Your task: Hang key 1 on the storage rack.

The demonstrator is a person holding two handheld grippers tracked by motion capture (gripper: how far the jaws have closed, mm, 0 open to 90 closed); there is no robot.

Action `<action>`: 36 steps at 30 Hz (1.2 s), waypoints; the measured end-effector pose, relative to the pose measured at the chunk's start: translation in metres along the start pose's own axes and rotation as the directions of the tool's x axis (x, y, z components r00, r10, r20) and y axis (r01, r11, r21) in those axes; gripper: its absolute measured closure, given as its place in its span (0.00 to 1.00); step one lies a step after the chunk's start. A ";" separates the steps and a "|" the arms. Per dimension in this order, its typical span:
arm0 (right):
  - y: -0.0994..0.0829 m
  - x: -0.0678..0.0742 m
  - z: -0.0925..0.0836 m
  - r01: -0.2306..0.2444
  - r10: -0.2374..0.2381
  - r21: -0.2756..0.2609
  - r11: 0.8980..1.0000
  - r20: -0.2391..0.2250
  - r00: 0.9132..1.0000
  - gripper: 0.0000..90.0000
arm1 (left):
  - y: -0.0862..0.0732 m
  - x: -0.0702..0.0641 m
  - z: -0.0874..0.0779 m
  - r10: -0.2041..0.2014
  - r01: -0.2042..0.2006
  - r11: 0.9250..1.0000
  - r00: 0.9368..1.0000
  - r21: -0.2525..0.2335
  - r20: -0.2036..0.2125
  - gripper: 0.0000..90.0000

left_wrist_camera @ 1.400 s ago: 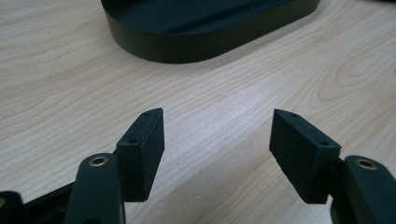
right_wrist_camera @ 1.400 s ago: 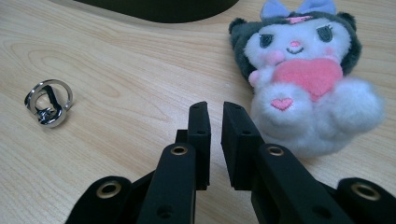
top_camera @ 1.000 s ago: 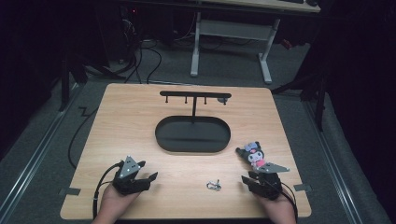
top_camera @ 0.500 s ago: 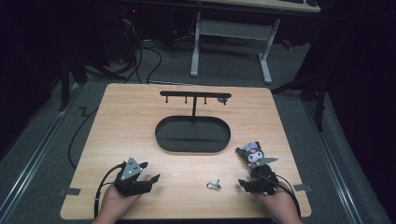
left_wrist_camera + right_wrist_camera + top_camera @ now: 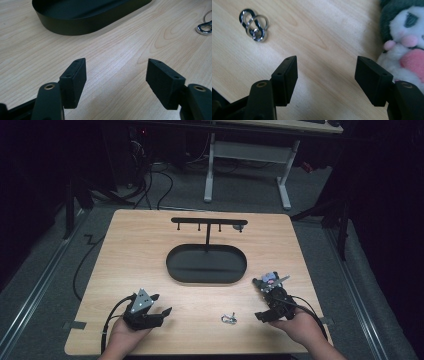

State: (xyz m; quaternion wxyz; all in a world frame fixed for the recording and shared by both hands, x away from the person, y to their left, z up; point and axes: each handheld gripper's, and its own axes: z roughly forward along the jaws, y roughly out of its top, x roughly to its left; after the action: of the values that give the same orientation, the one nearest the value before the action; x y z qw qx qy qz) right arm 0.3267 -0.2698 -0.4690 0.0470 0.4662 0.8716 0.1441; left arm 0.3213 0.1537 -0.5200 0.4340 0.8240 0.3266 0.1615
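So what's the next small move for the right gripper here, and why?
Probably ease the right gripper toward the plush toy and centre its jaws on it. They have just been opening and stand wide with bare table between them; the toy lies just off one pad, the key ring farther away. The left gripper rests open.

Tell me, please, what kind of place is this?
Probably a lab or workshop set up for recording handling tasks. A wooden table stands on grey floor, cables trail behind it, and a white-legged desk stands in the dark background.
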 end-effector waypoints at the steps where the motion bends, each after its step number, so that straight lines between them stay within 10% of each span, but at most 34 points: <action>1: 0.002 0.001 0.001 0.009 -0.009 0.027 1.000 0.004 1.000 0.38 | 0.000 0.000 0.000 0.001 -0.001 1.000 1.000 0.000 -0.001 0.37; 17: 0.019 0.002 -0.016 0.022 -0.024 0.086 0.996 0.012 1.000 0.28 | 0.000 0.001 -0.001 0.007 -0.007 1.000 1.000 0.003 0.006 0.37; 36: 0.015 -0.051 -0.041 -0.095 0.094 0.015 0.995 0.083 0.992 0.28 | 0.000 0.001 0.000 0.012 -0.012 1.000 1.000 0.010 0.009 0.37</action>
State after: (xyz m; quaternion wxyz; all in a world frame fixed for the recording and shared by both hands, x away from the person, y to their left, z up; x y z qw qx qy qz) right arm 0.3585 -0.3129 -0.4286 0.0716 0.5130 0.8471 0.1188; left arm 0.3217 0.1542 -0.5201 0.4304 0.8287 0.3206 0.1590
